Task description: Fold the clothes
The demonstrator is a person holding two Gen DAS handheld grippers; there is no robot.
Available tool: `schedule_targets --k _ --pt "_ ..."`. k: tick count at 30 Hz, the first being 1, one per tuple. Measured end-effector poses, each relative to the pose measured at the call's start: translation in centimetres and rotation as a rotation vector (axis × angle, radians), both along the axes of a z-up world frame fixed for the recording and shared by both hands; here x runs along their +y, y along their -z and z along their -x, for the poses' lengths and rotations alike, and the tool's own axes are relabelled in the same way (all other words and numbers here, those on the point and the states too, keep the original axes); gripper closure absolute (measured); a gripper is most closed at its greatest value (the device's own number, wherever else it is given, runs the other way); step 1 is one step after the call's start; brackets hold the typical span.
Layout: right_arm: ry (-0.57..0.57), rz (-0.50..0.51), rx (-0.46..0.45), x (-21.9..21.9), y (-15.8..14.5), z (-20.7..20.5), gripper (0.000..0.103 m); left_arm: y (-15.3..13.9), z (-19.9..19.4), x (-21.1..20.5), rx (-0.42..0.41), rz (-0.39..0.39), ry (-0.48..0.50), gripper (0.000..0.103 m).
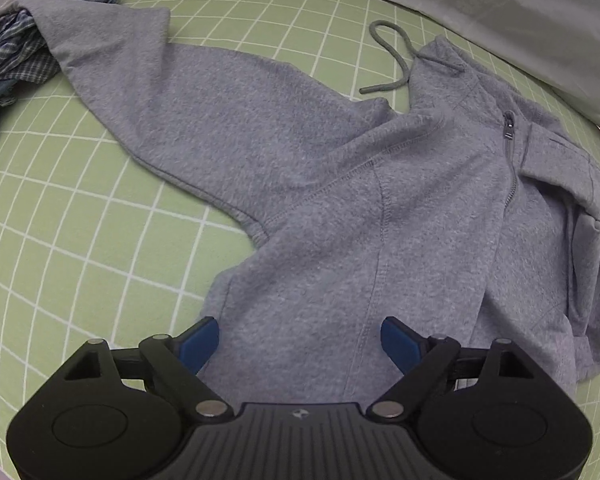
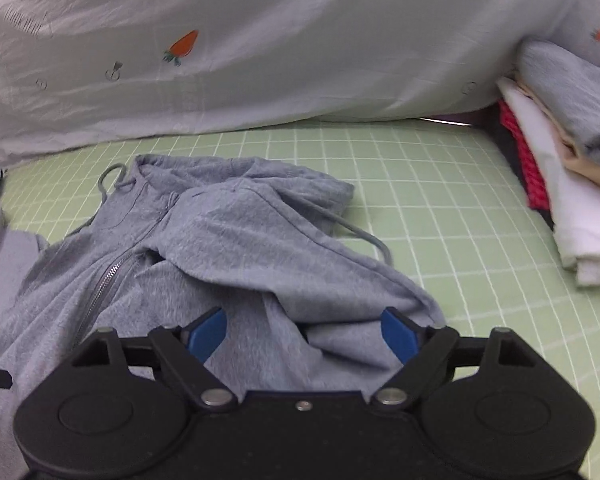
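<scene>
A grey zip hoodie [image 1: 320, 184] lies spread on the green grid sheet [image 1: 80, 240], one sleeve stretched toward the upper left, its drawstring [image 1: 392, 60] looped beside the hood. My left gripper [image 1: 300, 340] hangs open above the hoodie's lower body, nothing between its blue pads [image 1: 202, 340]. In the right wrist view the same hoodie [image 2: 228, 248] shows its zip [image 2: 104, 280] and a sleeve folded across the chest. There my right gripper [image 2: 304, 334] stands open over the rumpled cloth, its pads [image 2: 398, 332] apart and gripping nothing.
A blue checked garment [image 1: 12, 64] and denim lie bunched at the far left by the sleeve's cuff. A white quilt with carrot prints [image 2: 260, 48] borders the back. A stack of folded clothes [image 2: 560, 184] sits at the right on the sheet [image 2: 440, 208].
</scene>
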State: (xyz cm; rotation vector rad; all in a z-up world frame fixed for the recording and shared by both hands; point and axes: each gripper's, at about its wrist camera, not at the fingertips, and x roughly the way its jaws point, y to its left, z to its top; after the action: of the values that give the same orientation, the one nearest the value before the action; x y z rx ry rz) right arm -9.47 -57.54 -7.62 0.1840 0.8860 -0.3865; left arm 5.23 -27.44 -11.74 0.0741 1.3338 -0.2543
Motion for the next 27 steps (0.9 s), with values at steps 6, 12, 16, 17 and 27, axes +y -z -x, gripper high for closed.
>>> schedule_targets --k 6,12,16,17,27 --pt "-0.095 -0.017 -0.065 -0.9 0.4 -3.7 0.082 1.4 -1.2 -1.6 0.03 -0.049 -0.004 0.012" --pt "0.143 0.042 -0.149 -5.3 -0.9 -0.4 0.102 2.2 -0.4 -3.1 0.029 -0.114 0.073 0.002" --pt "0.401 0.177 -0.042 -10.8 -0.4 3.9 0.102 2.5 0.0 -3.5 0.024 -0.121 0.071 0.0" --pt "0.458 0.23 -0.004 -11.9 -0.3 5.1 0.102 2.5 0.1 -3.4 0.024 -0.12 0.072 0.0" --pt "0.745 0.305 0.148 -17.4 -0.6 12.6 0.059 2.3 0.4 -3.0 0.033 -0.093 0.032 0.0"
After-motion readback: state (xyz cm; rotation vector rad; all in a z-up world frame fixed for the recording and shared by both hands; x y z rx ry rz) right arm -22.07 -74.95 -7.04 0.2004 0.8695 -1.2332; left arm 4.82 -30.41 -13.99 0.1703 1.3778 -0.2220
